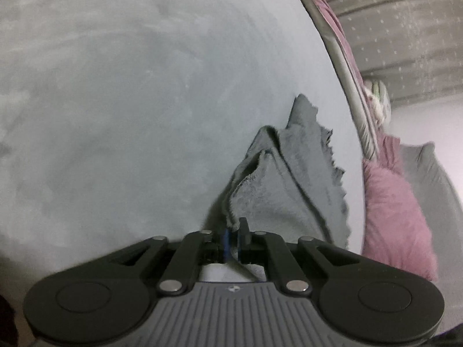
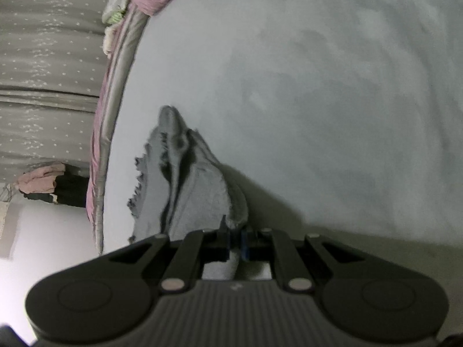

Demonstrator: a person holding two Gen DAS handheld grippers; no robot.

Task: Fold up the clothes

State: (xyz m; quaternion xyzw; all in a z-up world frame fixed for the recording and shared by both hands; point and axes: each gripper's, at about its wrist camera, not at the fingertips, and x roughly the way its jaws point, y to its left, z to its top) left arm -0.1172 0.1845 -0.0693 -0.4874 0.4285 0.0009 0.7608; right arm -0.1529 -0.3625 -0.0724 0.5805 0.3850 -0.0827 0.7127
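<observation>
While I hold the grey garment (image 1: pixel 292 179) up over the pale bedsheet (image 1: pixel 144 101), both jaws are clenched on its edge: left gripper (image 1: pixel 235 232), right gripper (image 2: pixel 235 231). Pink bedding (image 1: pixel 396 211) lines the mattress edge; starred curtains (image 2: pixel 49 57) hang beyond. No legible writing.

I see a grey fleecy cloth (image 1: pixel 292 185) (image 2: pixel 199 185) with a frayed, jagged edge — bunched in folds, draped over the pale bed.
</observation>
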